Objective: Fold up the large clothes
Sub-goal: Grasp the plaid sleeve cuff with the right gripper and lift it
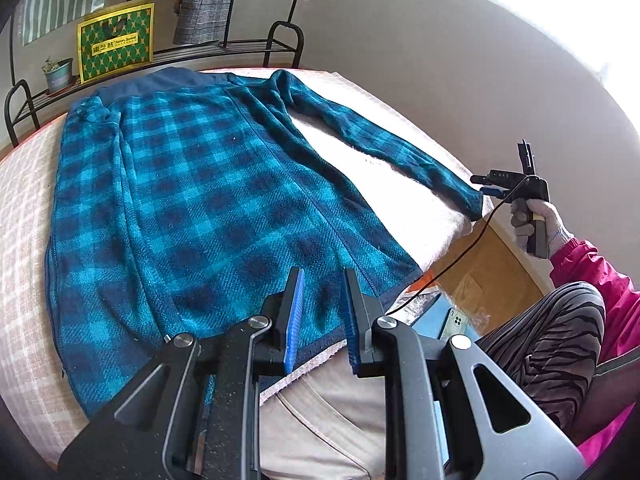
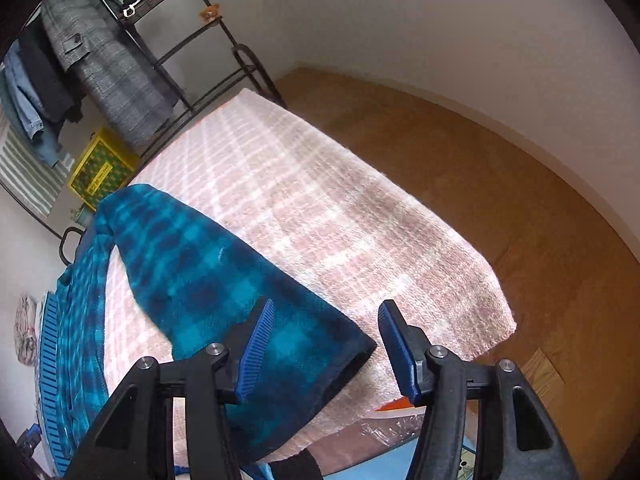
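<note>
A blue plaid fleece jacket (image 1: 200, 184) lies spread flat on a table under a pink checked blanket (image 1: 28, 208). Its right sleeve (image 1: 380, 136) stretches out to the table's right edge. My left gripper (image 1: 323, 276) hovers over the jacket's bottom hem, jaws a little apart and pressing on nothing. My right gripper (image 1: 486, 185), held in a gloved hand, sits just beyond the sleeve cuff (image 1: 476, 204). In the right wrist view the right gripper (image 2: 326, 308) is open, with the dark-edged cuff (image 2: 356, 356) lying between and below its fingers.
Behind the table stands a black metal rack (image 1: 240, 46) with a yellow-green bag (image 1: 116, 42), a potted plant (image 1: 58, 74) and a hanging grey coat (image 2: 108, 72). Wood floor (image 2: 480, 184) lies right of the table. A person's striped trouser leg (image 1: 552, 344) and a phone (image 1: 454, 322) are near.
</note>
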